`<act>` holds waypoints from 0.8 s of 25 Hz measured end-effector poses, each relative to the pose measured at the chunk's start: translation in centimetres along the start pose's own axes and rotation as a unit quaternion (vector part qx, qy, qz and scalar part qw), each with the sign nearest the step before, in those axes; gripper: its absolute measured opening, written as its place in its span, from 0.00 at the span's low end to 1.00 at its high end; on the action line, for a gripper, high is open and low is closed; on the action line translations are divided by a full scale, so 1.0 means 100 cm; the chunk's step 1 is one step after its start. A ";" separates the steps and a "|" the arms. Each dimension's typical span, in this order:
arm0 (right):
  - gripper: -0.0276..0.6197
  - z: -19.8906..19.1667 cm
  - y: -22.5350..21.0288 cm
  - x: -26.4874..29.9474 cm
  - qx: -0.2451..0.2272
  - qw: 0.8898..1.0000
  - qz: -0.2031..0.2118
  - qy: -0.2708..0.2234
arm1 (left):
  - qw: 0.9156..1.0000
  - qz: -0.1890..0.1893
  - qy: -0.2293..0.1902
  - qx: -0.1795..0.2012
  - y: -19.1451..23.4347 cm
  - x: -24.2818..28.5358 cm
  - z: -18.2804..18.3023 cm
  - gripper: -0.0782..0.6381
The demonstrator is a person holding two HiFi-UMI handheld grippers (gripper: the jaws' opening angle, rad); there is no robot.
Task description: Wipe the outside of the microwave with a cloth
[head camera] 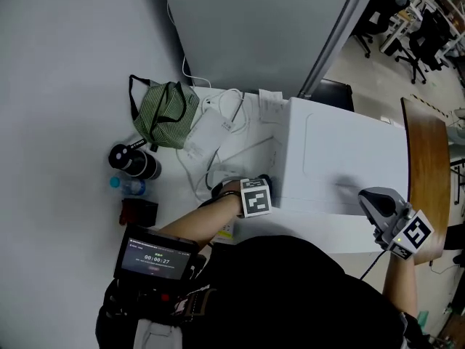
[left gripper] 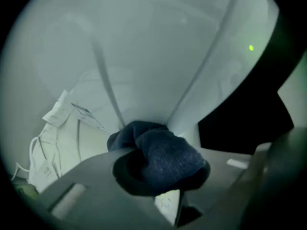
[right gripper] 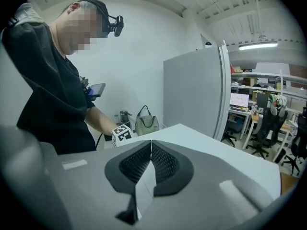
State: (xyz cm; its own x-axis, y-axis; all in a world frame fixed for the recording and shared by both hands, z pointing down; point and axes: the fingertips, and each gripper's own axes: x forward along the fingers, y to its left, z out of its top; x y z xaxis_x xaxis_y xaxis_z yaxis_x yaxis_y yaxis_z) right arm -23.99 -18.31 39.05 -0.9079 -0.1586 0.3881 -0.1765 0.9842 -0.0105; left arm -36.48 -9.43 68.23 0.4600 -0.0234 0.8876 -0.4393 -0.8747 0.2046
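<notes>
Right now your left claw (left gripper: 158, 178) is clamped on the dark blue cloth (left gripper: 165, 155), which bulges out past its tips in a bunched wad. Directly ahead of that claw the white microwave (left gripper: 158, 56) fills the left gripper view, and the front of the cloth appears to be against its side wall low down, though you cannot be sure of actual contact from here. Loose papers (left gripper: 62, 114) lie to that claw's left on the bench (left gripper: 93, 143). From the head view, the left claw (head camera: 256, 195) sits just beside the left wall of the microwave (head camera: 341, 151), near its front corner. Beyond it on the bench (head camera: 171, 191) are a tangle of white cable (head camera: 225, 107), a green striped bag (head camera: 166, 115), a black flask (head camera: 134, 162) and a water bottle (head camera: 127, 186), all well apart from the claw. Your right claw (right gripper: 151, 159) has its jaws pressed together with nothing between them. It is over the top of the microwave (right gripper: 216, 147), whose flat white surface runs away ahead of it. In the head view the right claw (head camera: 378, 206) is at the front right part of that top panel, well apart from the left one.
</notes>
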 end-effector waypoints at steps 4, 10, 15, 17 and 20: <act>0.05 -0.007 -0.003 -0.006 -0.012 1.000 -0.006 0.025 | 1.000 0.008 0.024 0.000 0.013 0.034 -0.020 0.21; 0.05 0.007 -0.005 -0.021 -0.013 0.999 0.007 -0.036 | 0.999 0.017 0.042 -0.012 0.010 0.043 -0.027 0.21; 0.05 0.003 -0.020 -0.046 -0.026 0.995 0.027 -0.093 | 0.994 0.061 0.004 -0.086 -0.003 -0.029 -0.021 0.21; 0.05 -0.006 -0.027 -0.055 -0.021 0.993 0.039 -0.107 | 0.987 0.088 -0.034 -0.133 -0.015 -0.066 -0.011 0.21; 0.05 -0.011 -0.038 -0.061 -0.010 0.989 0.061 -0.132 | 0.971 0.135 -0.077 -0.179 -0.024 -0.105 0.001 0.21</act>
State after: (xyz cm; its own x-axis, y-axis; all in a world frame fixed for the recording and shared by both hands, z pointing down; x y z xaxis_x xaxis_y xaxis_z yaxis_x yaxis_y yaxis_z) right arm -17.40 -21.00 37.74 -0.9902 -0.0508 0.1303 -0.0544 0.9982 -0.0241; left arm -40.14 -7.14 58.36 0.3886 -0.3256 0.8620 -0.7879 -0.6024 0.1276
